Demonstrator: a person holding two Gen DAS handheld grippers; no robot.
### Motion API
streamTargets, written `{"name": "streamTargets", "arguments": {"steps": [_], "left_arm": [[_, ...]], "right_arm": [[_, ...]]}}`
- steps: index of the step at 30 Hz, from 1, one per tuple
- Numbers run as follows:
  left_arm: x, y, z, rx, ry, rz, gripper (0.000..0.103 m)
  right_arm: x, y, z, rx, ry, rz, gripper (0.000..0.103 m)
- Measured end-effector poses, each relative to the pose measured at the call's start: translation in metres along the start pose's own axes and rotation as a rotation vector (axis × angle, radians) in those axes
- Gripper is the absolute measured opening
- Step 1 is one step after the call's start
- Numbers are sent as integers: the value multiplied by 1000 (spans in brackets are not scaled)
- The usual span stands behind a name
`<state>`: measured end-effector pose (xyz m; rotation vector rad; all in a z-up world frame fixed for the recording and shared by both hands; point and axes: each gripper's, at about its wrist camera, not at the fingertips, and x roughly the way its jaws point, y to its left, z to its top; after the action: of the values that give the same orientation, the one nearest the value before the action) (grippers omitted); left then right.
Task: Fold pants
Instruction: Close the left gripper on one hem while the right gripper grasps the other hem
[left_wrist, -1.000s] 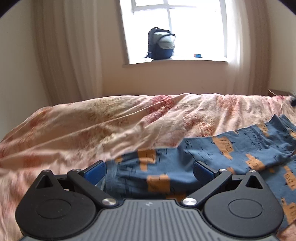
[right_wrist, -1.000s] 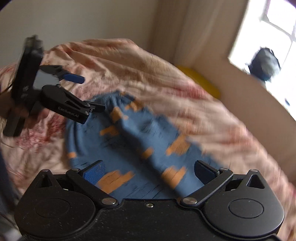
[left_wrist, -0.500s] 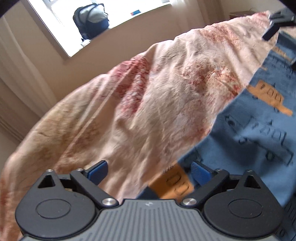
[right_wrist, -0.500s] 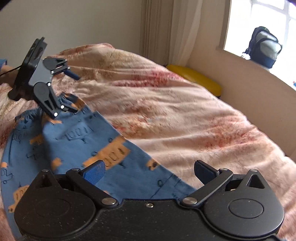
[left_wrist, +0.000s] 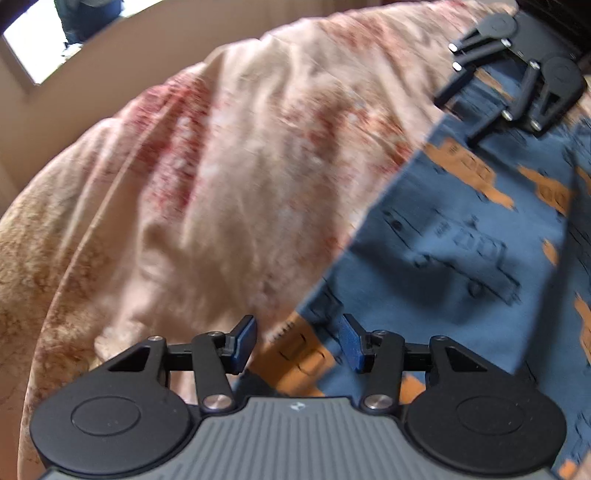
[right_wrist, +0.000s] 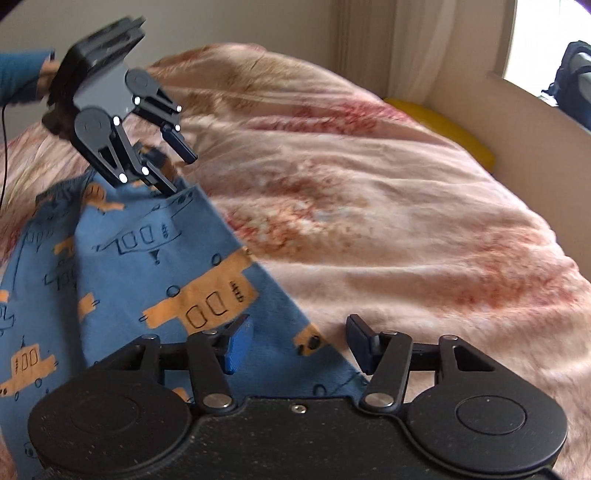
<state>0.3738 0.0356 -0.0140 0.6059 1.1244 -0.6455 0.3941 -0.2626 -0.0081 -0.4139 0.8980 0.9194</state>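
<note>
Blue pants (left_wrist: 461, 251) with orange vehicle prints lie flat on the bed; they also show in the right wrist view (right_wrist: 147, 266). My left gripper (left_wrist: 297, 343) is open, its blue pads straddling the pants' edge at one end. My right gripper (right_wrist: 297, 341) is open, straddling the pants' edge at the other end. In the right wrist view the left gripper (right_wrist: 173, 173) tilts down over the far end of the pants. In the left wrist view the right gripper (left_wrist: 461, 107) sits over the far end.
A pink floral bedspread (right_wrist: 369, 206) covers the bed and slopes away beside the pants. A yellow object (right_wrist: 443, 125) lies between bed and wall. A dark backpack (right_wrist: 572, 81) stands on the windowsill. A beige wall (left_wrist: 155, 48) runs under the window.
Both grippers have dropped from above the bed down to the pants' long edge, one at each end. Their jaws have narrowed around the fabric edge but remain apart.
</note>
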Motion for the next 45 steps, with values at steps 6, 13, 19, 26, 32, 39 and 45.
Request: {"name": "streamTargets", "arguments": {"steps": [6,13,19,26,32,39,45], "left_arm": [[-6,-8,-3,-18,10,48,4],[-56,-38,-8,-95,-135,410,0],[-81,-27,4,-165,-251,524,0],[-31,28,24,-282,-187,480,1],[0,38,10,-277,-158,427,3],[-35,61,-10,-339,-270,334,66],[-42,81,-32,-389,-278,201,66]], "right_arm": [[2,5,-4,9,34,-43,17],[-16,20,-7,2,-39,-143,0],[-37,17,26,-5,-165,-322,0],[5,-14,78,20,-138,-470,0],[66,-26,71,21,-31,-468,0],[41,-34,63,87,-129,-401,41],[25,-45,67,109,-207,-306,68]]}}
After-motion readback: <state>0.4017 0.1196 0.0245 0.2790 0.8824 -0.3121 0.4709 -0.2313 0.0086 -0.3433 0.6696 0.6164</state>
